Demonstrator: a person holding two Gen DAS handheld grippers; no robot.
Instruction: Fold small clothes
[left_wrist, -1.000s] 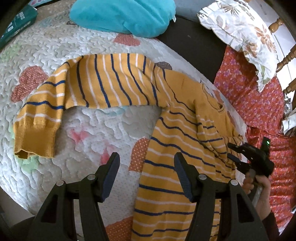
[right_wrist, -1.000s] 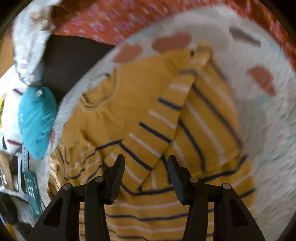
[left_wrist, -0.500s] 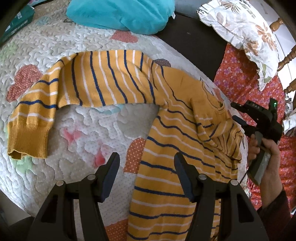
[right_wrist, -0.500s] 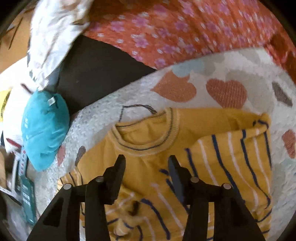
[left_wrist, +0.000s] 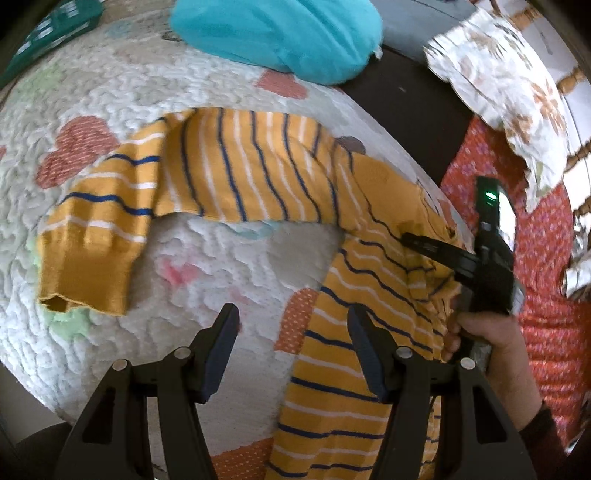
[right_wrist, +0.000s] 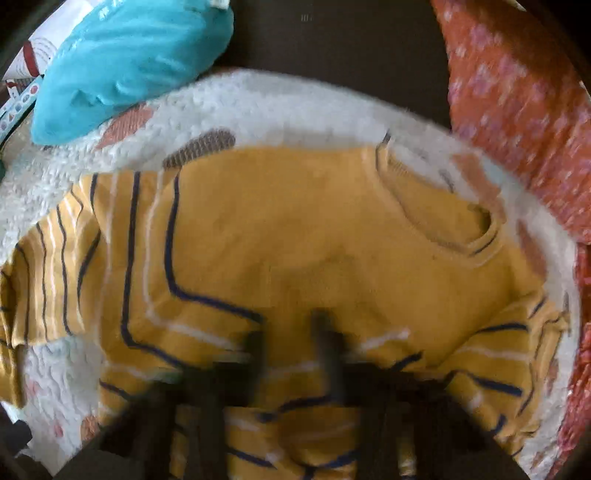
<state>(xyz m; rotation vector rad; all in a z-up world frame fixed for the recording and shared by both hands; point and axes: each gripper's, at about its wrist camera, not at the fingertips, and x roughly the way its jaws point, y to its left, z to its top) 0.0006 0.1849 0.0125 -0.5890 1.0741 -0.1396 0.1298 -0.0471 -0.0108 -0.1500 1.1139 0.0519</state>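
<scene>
Two black fingers of your left gripper (left_wrist: 291, 347) fill the bottom of the left wrist view, spread wide with nothing between them, hovering over the white quilt (left_wrist: 110, 92) with its heart patches. Just beyond them the mustard striped sweater (left_wrist: 240, 166) lies on the quilt: one sleeve stretches across the middle of the frame to the left, its plain ribbed cuff (left_wrist: 85, 273) bent down at centre left, and the body runs down to the lower right edge. At right of centre your right gripper (left_wrist: 413, 242) reaches in over the sweater's bunched shoulder, your hand (left_wrist: 495, 350) below it; from here you cannot tell how its jaws stand. A turquoise cushion (left_wrist: 280, 29) sits at the top, a floral pillow (left_wrist: 498, 74) at upper right, and red flowered fabric (left_wrist: 546, 288) down the right edge.

In the right wrist view, your right gripper (right_wrist: 291, 339) is blurred at bottom centre, its fingers a narrow gap apart, low over the sweater's (right_wrist: 295, 229) plain yellow chest; whether they touch or pinch the knit you cannot tell. The neckline (right_wrist: 443, 221) sits at right of centre, the striped sleeve at the left edge. The turquoise cushion (right_wrist: 122, 62) is at upper left, red fabric (right_wrist: 517, 110) at upper right.
</scene>
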